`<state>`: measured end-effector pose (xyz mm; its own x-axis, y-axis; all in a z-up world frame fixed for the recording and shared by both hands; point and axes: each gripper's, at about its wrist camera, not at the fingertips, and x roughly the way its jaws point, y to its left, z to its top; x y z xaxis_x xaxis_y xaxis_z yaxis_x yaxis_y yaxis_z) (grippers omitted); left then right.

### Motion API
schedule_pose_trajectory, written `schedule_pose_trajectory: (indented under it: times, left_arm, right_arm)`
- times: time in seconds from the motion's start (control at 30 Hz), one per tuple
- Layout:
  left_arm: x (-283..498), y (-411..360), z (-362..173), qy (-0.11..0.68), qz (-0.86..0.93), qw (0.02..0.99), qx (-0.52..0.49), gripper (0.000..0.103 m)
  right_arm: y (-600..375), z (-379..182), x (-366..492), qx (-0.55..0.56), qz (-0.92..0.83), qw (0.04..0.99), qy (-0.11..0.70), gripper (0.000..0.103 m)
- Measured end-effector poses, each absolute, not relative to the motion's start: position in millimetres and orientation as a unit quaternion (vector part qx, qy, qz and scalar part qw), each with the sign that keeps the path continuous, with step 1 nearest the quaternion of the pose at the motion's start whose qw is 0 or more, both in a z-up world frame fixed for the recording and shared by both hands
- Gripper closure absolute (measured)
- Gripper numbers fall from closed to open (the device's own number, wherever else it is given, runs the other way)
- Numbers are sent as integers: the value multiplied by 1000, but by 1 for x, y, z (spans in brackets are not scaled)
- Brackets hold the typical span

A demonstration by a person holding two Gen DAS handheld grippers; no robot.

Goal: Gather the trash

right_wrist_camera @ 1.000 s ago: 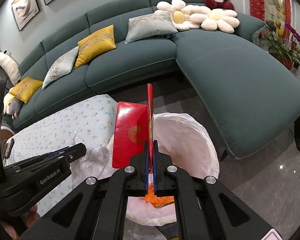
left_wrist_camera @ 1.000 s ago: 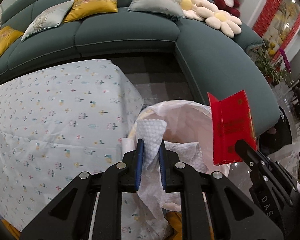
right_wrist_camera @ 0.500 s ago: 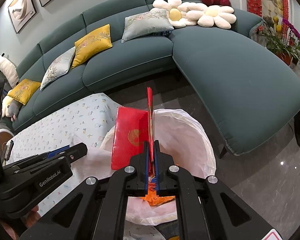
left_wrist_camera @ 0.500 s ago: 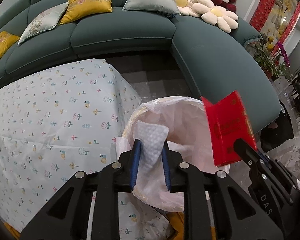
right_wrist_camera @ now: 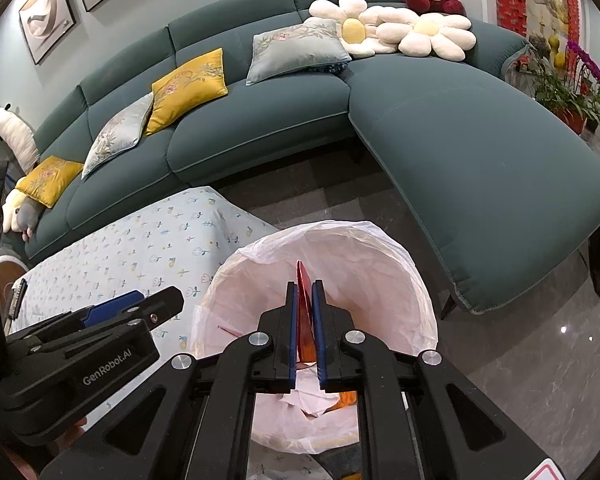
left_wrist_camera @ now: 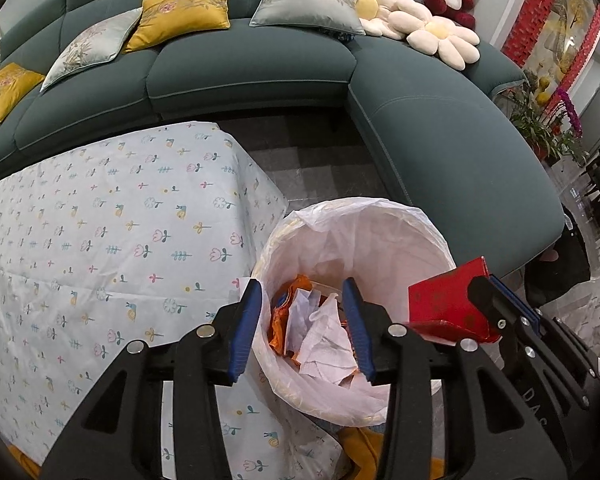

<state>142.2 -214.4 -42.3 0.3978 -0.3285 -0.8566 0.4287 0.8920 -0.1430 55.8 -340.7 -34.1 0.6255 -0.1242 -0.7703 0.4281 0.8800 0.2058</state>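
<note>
A bin lined with a white bag (left_wrist_camera: 360,205) (right_wrist_camera: 340,226) stands on the floor beside the table. My left gripper (left_wrist_camera: 302,286) (right_wrist_camera: 140,304) hangs over it, jaws opening, with nothing between them. A crumpled white paper towel (left_wrist_camera: 324,332) lies inside on orange wrappers (left_wrist_camera: 282,320). My right gripper (right_wrist_camera: 304,284) (left_wrist_camera: 484,280) is over the bin's right side, its jaws opening a little. A folded red card (right_wrist_camera: 302,312) (left_wrist_camera: 444,300) sits loosely between the blue pads and reaches low into the bin.
A table under a flower-print cloth (left_wrist_camera: 120,240) (right_wrist_camera: 148,240) fills the left. A curved green sofa (left_wrist_camera: 260,80) (right_wrist_camera: 460,140) with cushions wraps behind and to the right. Grey tiled floor (right_wrist_camera: 520,340) lies right of the bin. Potted plants (right_wrist_camera: 568,88) stand far right.
My left jaws spread and the white paper towel dropped from them into the bin. My right jaws parted slightly and the red card slid down between them.
</note>
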Motion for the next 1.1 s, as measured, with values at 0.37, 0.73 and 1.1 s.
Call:
schedule_pose_trajectory:
  times: [0.37,0.73,1.1]
  left_arm:
    - [144,-210,-41,501,-215,837,45,55]
    - [144,-206,-44,504,-209,837,44,53]
    - [139,-191,-43,495,-190,847,46,42]
  right_arm:
    - [-338,-32,58,183,-155,883,404,89]
    - [-336,-30,58,181,-151,884,404,81]
    - [-317,-22,55,133,-151,889,411,49]
